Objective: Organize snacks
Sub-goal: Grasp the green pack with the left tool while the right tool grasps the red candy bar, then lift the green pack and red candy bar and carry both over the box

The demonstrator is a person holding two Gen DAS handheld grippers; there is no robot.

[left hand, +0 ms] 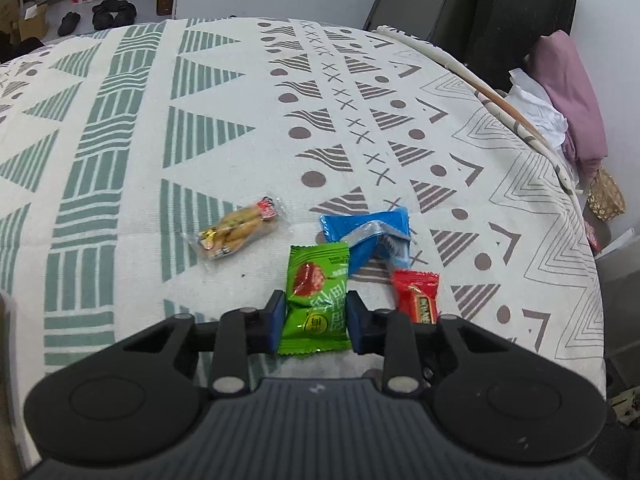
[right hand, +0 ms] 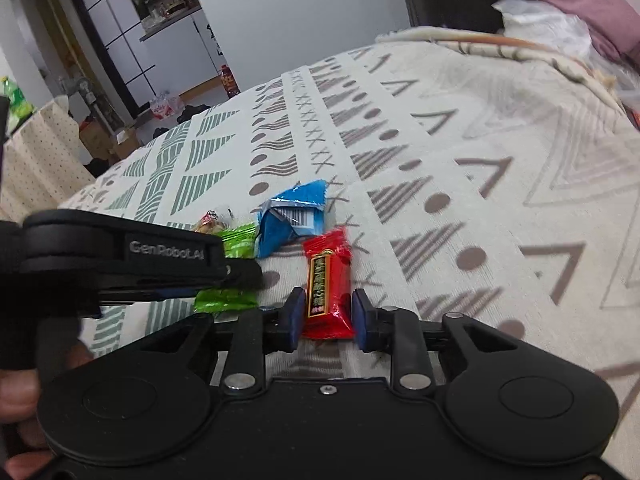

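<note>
Left wrist view: my left gripper (left hand: pixel 316 322) tilts down at the patterned cloth (left hand: pixel 240 128), pads clamped on the green packet (left hand: pixel 314 308). Red packet (left hand: pixel 418 298) just right, blue packet (left hand: pixel 366 238) beyond, clear packet (left hand: pixel 240 232) apart.

Right wrist view: my right gripper (right hand: pixel 326 316) angles down, squeezing the red packet (right hand: pixel 328 284); left gripper (right hand: pixel 224 280) alongside on the green packet (right hand: pixel 226 298).

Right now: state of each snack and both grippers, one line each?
green packet: lying flat on the cloth, clamped between the left gripper's pads.
red packet: on the cloth, clamped between the right gripper's pads.
blue packet: crumpled and folded, lying loose, not held.
clear packet of sticks: sealed, lying loose, apart from the others.
left gripper: shut on green packet.
right gripper: shut on red packet.
</note>
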